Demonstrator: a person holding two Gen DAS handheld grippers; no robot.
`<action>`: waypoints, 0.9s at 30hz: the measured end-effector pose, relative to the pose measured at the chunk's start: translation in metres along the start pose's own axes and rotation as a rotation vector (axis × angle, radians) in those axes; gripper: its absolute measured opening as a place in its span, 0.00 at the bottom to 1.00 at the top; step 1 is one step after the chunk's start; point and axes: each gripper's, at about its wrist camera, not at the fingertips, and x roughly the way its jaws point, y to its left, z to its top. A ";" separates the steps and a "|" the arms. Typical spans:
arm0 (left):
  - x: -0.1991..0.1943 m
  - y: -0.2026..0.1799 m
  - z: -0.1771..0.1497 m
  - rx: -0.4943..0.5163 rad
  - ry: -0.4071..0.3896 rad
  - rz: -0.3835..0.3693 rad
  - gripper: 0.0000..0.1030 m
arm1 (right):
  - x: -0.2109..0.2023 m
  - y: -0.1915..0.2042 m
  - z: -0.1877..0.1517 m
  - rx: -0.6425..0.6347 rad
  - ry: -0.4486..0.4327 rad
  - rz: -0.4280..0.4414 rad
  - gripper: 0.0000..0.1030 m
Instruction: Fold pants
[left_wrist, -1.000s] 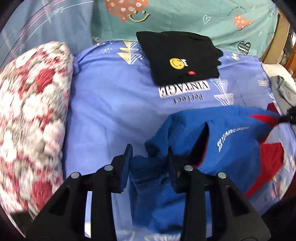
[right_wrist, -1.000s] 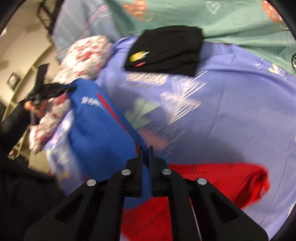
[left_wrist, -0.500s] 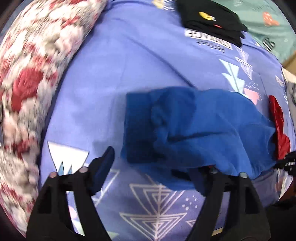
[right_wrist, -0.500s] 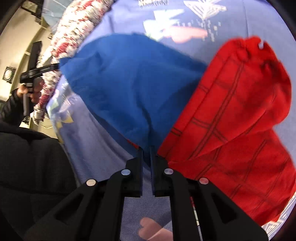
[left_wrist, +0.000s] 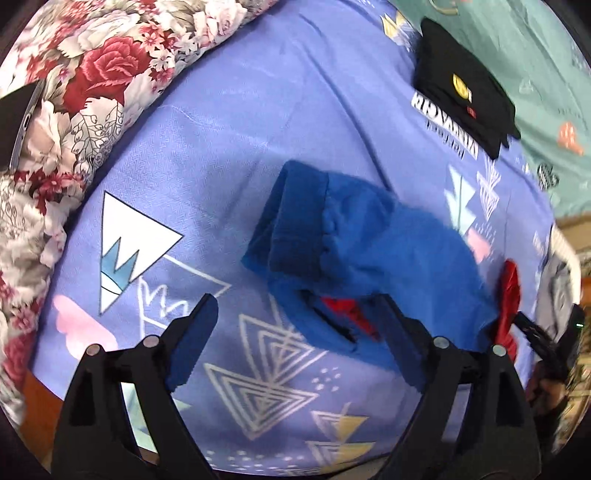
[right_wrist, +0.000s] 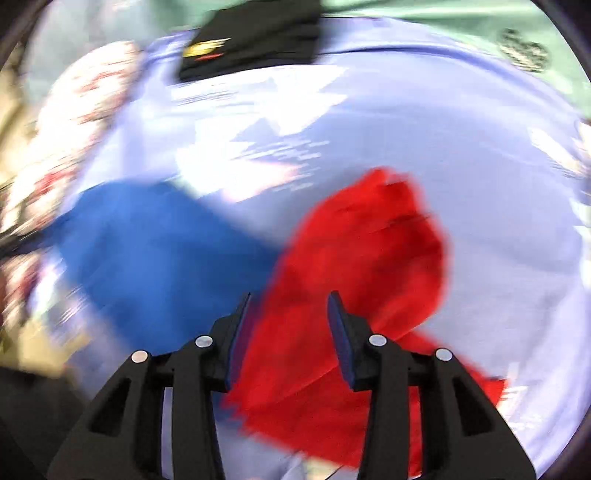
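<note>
Near the front edge of the lavender printed bedsheet (left_wrist: 229, 122), the blue-and-red pants (left_wrist: 373, 254) lie in a loose bundle, not yet flat. The left gripper (left_wrist: 299, 325) is held with its fingers spread wide and nothing is gripped; the ribbed blue cuff (left_wrist: 295, 225) lies just ahead of the fingertips and slightly to their right. The right gripper (right_wrist: 288, 314) is likewise parted, at a middling width, and hovers over the red section (right_wrist: 362, 258) of the pants (right_wrist: 159, 251), though that view is heavily blurred and contact cannot be judged. The garment's long axis appears to run along the front edge of the bed, blue end toward the left gripper and red end toward the right. A folded black garment (left_wrist: 465, 88) rests near the far edge, and a floral quilt (left_wrist: 74, 85) is bunched along the left side.
</note>
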 end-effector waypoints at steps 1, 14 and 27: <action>0.000 -0.002 0.001 -0.009 -0.006 0.000 0.86 | 0.008 -0.003 0.009 0.034 -0.007 -0.040 0.40; 0.060 -0.021 -0.016 0.087 0.065 0.260 0.91 | 0.070 0.008 0.044 0.103 0.061 -0.289 0.06; 0.079 -0.027 -0.013 0.131 0.120 0.351 0.92 | -0.085 -0.115 -0.105 0.515 -0.272 0.127 0.03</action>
